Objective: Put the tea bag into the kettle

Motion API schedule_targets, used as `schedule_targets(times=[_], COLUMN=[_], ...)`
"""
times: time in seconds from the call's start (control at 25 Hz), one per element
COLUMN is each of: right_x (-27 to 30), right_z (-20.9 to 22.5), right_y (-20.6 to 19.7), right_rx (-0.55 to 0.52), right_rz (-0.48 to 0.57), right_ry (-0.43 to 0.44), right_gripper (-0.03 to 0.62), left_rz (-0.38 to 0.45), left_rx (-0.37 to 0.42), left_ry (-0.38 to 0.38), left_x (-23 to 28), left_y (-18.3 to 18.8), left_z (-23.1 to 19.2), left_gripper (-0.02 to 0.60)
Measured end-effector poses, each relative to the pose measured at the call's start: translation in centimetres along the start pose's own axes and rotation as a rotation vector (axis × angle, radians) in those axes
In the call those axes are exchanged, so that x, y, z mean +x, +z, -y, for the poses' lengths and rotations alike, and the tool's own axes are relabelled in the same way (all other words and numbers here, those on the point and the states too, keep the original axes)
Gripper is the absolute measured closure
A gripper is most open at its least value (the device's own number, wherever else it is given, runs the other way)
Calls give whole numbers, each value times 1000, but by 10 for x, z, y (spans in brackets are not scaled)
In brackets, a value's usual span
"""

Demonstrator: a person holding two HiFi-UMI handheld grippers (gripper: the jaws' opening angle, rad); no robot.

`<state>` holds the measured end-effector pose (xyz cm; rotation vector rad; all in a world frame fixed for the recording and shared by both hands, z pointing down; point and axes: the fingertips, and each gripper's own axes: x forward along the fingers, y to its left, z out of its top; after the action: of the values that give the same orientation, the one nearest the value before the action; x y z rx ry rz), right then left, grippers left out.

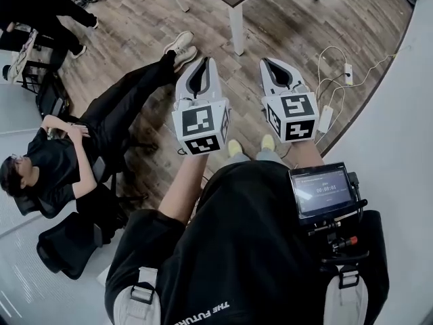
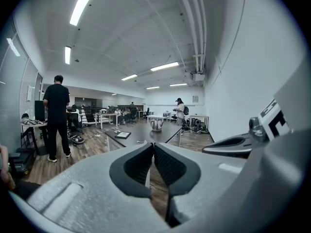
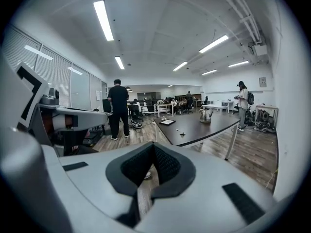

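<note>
Pressing together, empty: ribbed black jaws of left gripper (image 2: 154,147), right gripper (image 3: 154,147).

A shiny metal kettle (image 3: 206,115) stands upright, well off, on a long dark counter (image 3: 194,127) towards its far end. A few small bits (image 3: 182,133) lie nearer along the counter, too small to tell as a tea bag.

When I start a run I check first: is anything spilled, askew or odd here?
Nothing is spilled or damaged. The kettle stands upright on the dark table well ahead. The only untidy thing is a loose white charger cable trailing over the wood floor by the wall. The left tool and right tool are shut and empty.
</note>
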<state>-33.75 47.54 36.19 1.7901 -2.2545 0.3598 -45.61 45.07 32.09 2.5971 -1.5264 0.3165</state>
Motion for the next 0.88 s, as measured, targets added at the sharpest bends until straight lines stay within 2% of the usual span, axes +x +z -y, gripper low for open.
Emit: schedule_targets(times=[0.2,0.36,0.64,0.88], right_x=[8,36,44,54], right_z=[-21,-22,-21,-27], right_y=[-10,-21,-19,0], right_rx=[-13,-14,-12,-19], right_rz=[-4,-18,-28,-15], right_ry=[-15,-23,-21,-16], right_gripper=[594,594,594,594], left_rz=[14,4,1,9], left_rx=[-3,3,-4,3], left_ry=[-21,-27,-14,-13], left_x=[-9,9,17,18], left_y=[-12,-28,-25,-12], left_z=[-18,-35,-48,-58], left_gripper=[561,561,561,561])
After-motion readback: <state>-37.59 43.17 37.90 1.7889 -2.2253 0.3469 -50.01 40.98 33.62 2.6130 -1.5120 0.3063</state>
